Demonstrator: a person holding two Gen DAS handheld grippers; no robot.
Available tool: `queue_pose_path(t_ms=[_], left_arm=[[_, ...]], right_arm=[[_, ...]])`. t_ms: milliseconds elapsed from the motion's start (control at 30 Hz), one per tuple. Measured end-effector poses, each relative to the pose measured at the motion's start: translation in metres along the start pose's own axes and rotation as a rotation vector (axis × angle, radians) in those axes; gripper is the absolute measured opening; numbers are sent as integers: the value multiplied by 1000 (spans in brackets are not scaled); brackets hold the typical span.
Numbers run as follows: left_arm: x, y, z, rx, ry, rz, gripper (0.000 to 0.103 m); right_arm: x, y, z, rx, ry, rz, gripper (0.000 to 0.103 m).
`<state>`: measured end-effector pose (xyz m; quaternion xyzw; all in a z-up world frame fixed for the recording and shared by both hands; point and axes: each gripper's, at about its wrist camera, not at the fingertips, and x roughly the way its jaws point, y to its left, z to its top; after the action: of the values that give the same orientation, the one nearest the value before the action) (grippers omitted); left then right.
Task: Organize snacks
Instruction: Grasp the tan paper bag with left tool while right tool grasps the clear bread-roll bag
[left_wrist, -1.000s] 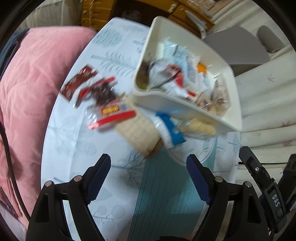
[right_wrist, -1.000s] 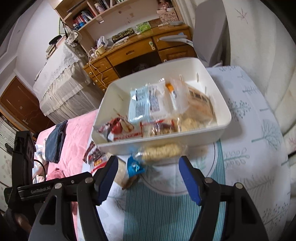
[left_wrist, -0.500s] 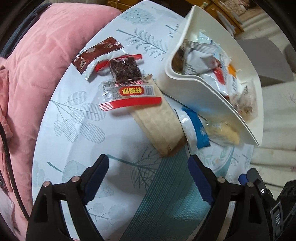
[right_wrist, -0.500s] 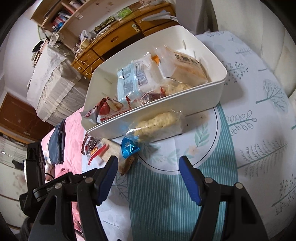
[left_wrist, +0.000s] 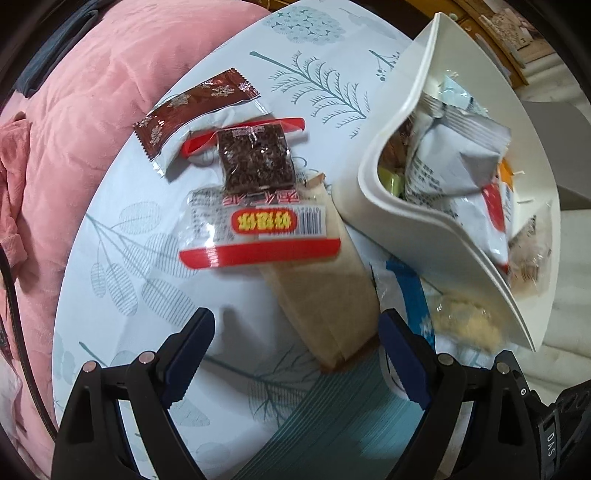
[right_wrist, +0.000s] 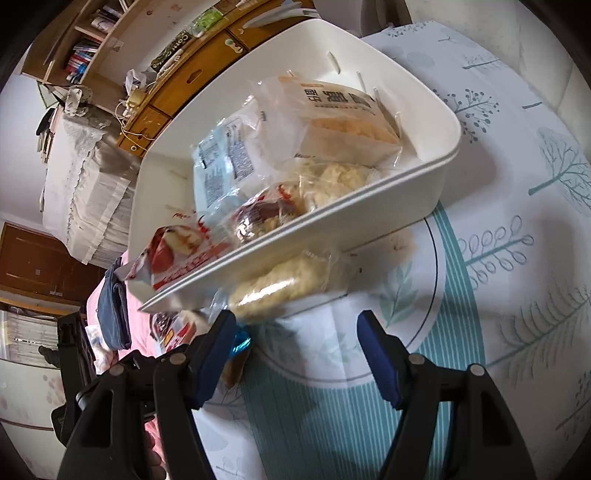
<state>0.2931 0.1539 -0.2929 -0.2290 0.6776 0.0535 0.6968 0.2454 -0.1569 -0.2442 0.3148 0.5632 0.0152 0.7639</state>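
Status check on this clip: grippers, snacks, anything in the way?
Left gripper open, empty, above tan paper-wrapped snack. Right gripper open, empty, near clear-wrapped yellow snack. White plastic bin part-filled. Nothing blocking.

White bin (left_wrist: 436, 229) on leaf-print cloth, heaped with snack packets, one red-white pack overhanging its left rim. Outside it: pale crumbly snack in clear wrapper (right_wrist: 284, 280) against near wall; tan packet (left_wrist: 325, 291) beside it; red-white packet (left_wrist: 258, 232), dark square bar (left_wrist: 255, 158), brown wrapper (left_wrist: 192, 107) further left, overlapping.
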Motion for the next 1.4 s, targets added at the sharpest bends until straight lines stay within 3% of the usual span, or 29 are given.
queue_pose_path(t_ms=[367, 500, 733, 867, 1100, 1267, 1400], left_arm=[[25, -20, 18, -13, -9, 79, 89], [37, -30, 26, -31, -9, 124, 89], [40, -42, 27, -26, -36, 150, 87], [34, -48, 21, -23, -68, 131, 70], [22, -33, 15, -64, -101, 70, 52], [15, -20, 9, -68, -103, 38, 25], [12, -11, 4, -56, -92, 23, 13]], right_arm=[[11, 0, 20, -108, -38, -36, 67], [12, 1, 23, -145, -36, -20, 53], [11, 5, 22, -181, -37, 5, 40], [11, 7, 21, -192, -28, 2, 38], [5, 11, 13, -202, -26, -1, 34], [-4, 17, 2, -223, -35, 21, 27], [-9, 22, -8, -240, -32, 16, 22]])
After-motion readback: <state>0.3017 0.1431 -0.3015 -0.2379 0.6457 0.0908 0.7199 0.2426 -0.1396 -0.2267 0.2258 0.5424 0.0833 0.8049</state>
